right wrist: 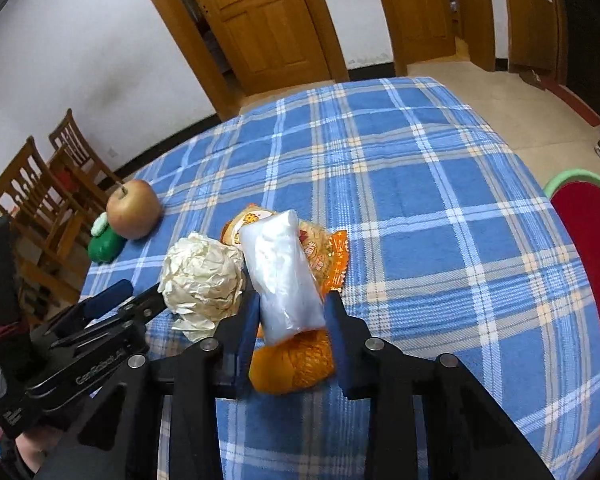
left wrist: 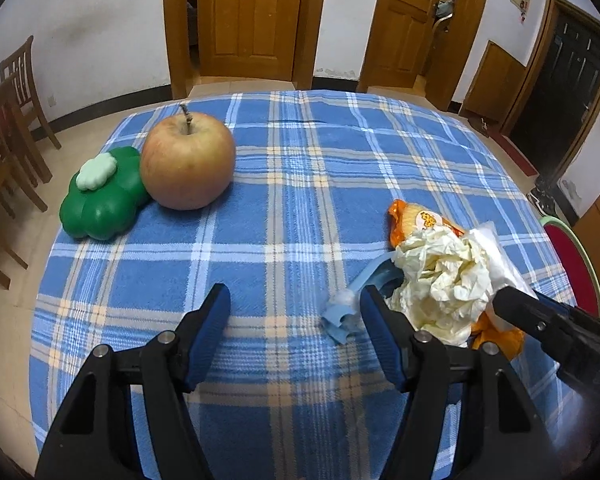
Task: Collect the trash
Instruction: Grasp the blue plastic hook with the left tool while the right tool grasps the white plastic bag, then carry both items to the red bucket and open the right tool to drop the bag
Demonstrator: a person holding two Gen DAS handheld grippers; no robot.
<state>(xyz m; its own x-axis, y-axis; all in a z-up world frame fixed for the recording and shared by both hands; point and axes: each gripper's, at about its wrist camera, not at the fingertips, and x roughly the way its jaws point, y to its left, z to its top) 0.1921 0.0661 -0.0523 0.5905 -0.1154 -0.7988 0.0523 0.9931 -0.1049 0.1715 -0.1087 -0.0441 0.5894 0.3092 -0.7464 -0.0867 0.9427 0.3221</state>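
1. The left wrist view looks forward and steeply down along the left gripper (left wrist: 294, 310), close over the near edge of the blue plaid tablecloth (left wrist: 300, 168), facing two wooden doors (left wrist: 248, 16).
2. The right wrist view looks the same way along the right gripper (right wrist: 294, 312), rolled to one side, just as close.
3. Both views share the apple (left wrist: 188, 160), the green clover-shaped object (left wrist: 104, 200), the crumpled paper (left wrist: 444, 276), the orange wrapper (left wrist: 420, 220) and the chairs (left wrist: 8, 120).
4. Each view catches the other gripper at its edge.

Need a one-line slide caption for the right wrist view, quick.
Right gripper fingers closing around a clear plastic bag atop orange snack wrappers, crumpled paper beside it.
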